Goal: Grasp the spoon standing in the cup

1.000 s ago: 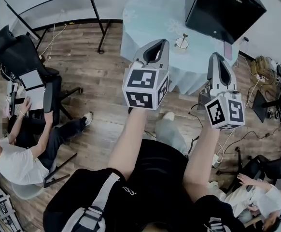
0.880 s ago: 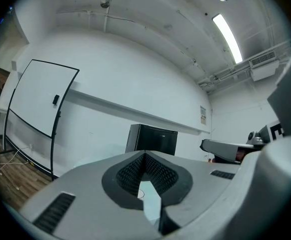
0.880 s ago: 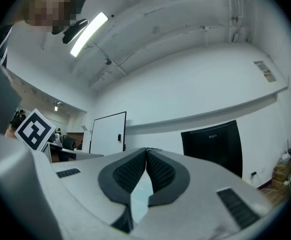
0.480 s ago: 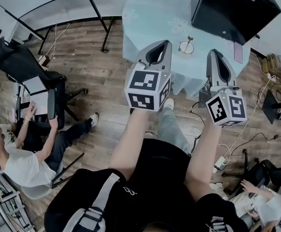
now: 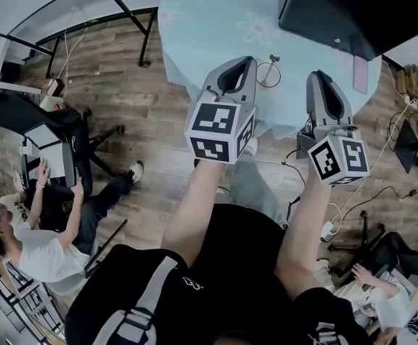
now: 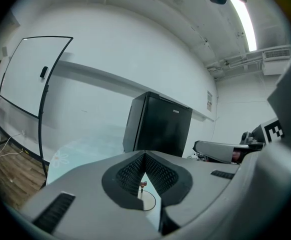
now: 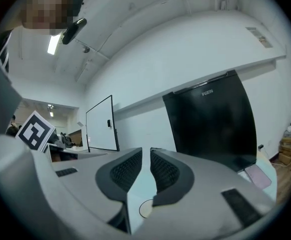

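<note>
Two grippers: left gripper (image 6: 144, 156) jaws together; right gripper (image 7: 145, 154) jaws slightly apart, just been opening, nothing between. Spoon (image 5: 270, 62) upright in cup (image 5: 268, 75), ahead between both, well apart. Approach, seemingly; next calls for jaws straddling its handle.

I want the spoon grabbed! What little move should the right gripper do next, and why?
Probably ease the right gripper forward toward the cup on the table: its jaws have just been opening with nothing between them, and the spoon stands farther ahead, untouched.
</note>
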Demonstrator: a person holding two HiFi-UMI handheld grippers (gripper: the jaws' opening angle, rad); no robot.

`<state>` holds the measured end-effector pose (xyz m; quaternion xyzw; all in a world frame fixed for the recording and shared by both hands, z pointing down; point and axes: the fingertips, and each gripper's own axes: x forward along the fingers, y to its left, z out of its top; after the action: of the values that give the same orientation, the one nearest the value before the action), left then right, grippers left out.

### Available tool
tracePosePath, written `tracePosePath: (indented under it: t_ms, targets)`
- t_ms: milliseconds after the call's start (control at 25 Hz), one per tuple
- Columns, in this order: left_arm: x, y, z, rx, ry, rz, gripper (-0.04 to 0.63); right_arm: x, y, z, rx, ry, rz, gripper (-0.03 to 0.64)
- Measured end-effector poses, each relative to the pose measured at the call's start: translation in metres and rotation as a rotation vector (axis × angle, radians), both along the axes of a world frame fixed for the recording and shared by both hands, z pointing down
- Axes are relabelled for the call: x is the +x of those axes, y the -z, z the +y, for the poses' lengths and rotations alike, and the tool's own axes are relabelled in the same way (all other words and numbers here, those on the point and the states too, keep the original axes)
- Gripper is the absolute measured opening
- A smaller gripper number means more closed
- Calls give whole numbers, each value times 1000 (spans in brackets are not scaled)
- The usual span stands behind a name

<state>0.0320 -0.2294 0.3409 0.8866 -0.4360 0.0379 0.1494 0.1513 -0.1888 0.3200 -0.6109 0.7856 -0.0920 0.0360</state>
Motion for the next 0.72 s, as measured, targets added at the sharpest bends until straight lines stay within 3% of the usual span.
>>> tracePosePath:
  t_ms: [160, 400, 720]
  targets:
    - [13, -3, -38, -2, 24, -12, 14, 4, -8, -38, -18, 100, 11, 103]
    - [30, -4, -74, -1, 58, -22, 14, 4, -15, -75, -29, 251, 17, 132]
    - [37, -19, -94, -21, 88, -51, 13, 0, -64, -89, -156, 383, 56, 152]
